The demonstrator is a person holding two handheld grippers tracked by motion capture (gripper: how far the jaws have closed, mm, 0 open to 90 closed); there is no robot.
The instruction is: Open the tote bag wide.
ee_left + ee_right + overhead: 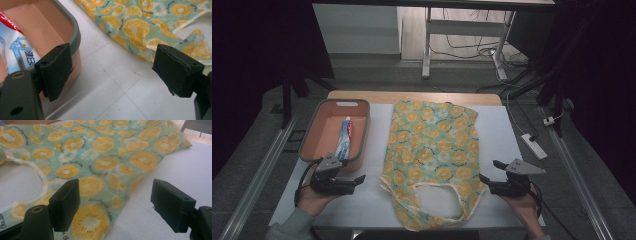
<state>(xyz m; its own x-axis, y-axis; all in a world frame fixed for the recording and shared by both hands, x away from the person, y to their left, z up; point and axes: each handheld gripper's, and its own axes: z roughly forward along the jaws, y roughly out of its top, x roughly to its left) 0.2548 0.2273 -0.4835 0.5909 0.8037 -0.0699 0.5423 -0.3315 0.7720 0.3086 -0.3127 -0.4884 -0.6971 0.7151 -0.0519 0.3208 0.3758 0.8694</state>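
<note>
Left gripper (pixel 357 179) released, beside bin (pixel 314 122) | right gripper (pixel 488 171) released at bag (pixel 432 150) edge | bag flat mid-table, fruit print, script unreadable | left gripper view: tube (pixel 17 50) bears Chinese characters

In the high view, the toothpaste tube (pixel 346 138) in the pink basket (pixel 360 131) has its near end hidden behind the grey plate of the left tongs (pixel 356 181), and its print is too small to read. In the left gripper view the picture's left edge cuts the tube off. The fruit-print bag (pixel 431 155) overhangs the bench (pixel 497 131) edge at the bottom, where its lowest fold is lost in shadow. Lettering on the fabric is blurred in the right gripper view.
</note>
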